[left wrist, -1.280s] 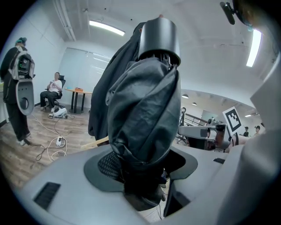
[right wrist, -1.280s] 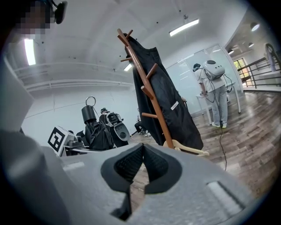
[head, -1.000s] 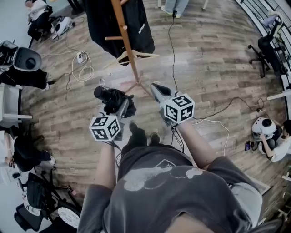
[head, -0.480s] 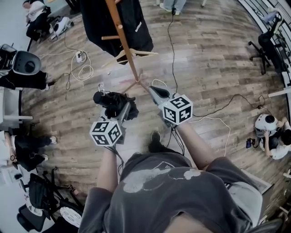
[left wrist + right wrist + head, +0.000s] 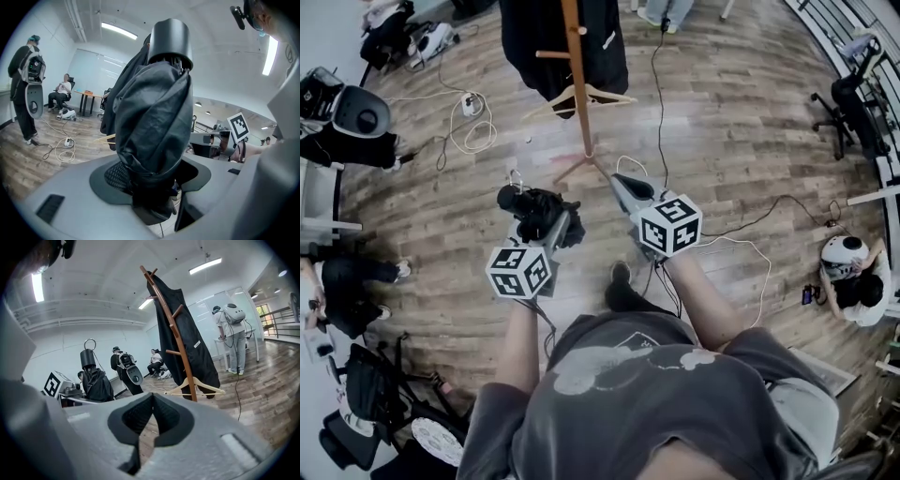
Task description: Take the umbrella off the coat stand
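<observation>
Wood-plank floor (image 5: 750,141), grey-brown. White cable coil (image 5: 469,136) and black cord (image 5: 659,103) trail across it. Office chair (image 5: 853,103) at right edge. Railing (image 5: 276,312) along room's side. White walls (image 5: 70,338), ceiling light strips (image 5: 206,266) lit. Glazed partition (image 5: 93,70) at far end, table (image 5: 86,95) before it.

Coat stand (image 5: 579,94): top cut off by the head view's upper edge.
Black coat (image 5: 521,37) on the stand: upper part cut off likewise.
Person beyond the stand: only legs (image 5: 664,11) in frame.
Umbrella (image 5: 152,117): lower end hidden between the pads of the left gripper (image 5: 152,187). In the left gripper view it screens most of the stand.
</observation>
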`<state>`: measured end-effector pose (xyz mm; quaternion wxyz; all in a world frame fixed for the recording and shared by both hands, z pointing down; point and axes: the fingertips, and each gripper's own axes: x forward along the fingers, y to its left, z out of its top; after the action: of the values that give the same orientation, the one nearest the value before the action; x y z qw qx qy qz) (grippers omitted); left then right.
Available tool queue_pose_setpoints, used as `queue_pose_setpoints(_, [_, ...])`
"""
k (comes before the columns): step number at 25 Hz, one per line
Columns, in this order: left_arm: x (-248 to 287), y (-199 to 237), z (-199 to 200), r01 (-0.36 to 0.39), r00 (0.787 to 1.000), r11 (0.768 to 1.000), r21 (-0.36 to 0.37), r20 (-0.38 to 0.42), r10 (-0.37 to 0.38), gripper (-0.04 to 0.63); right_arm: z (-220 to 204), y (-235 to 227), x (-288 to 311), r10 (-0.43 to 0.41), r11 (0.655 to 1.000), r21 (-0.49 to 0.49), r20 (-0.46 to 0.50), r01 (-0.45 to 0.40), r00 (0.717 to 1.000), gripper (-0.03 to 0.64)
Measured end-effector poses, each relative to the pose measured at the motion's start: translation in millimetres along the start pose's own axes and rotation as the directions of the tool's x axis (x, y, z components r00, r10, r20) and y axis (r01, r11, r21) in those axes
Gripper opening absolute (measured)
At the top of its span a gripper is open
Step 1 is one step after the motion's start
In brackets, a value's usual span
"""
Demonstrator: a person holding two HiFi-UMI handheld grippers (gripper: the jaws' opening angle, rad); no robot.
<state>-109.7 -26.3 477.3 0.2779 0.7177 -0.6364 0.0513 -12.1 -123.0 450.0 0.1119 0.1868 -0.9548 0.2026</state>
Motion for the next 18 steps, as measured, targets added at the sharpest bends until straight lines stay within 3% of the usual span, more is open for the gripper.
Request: queue_pose_setpoints(18, [-129.1,-37.4,-50.6,0.089,0.996,0.995,0.048,0.028,-0.09,0.267,-42.8,123.8,-88.1,-0.081,0.996,-0.023,0.056,0.082,0.995,-0.003])
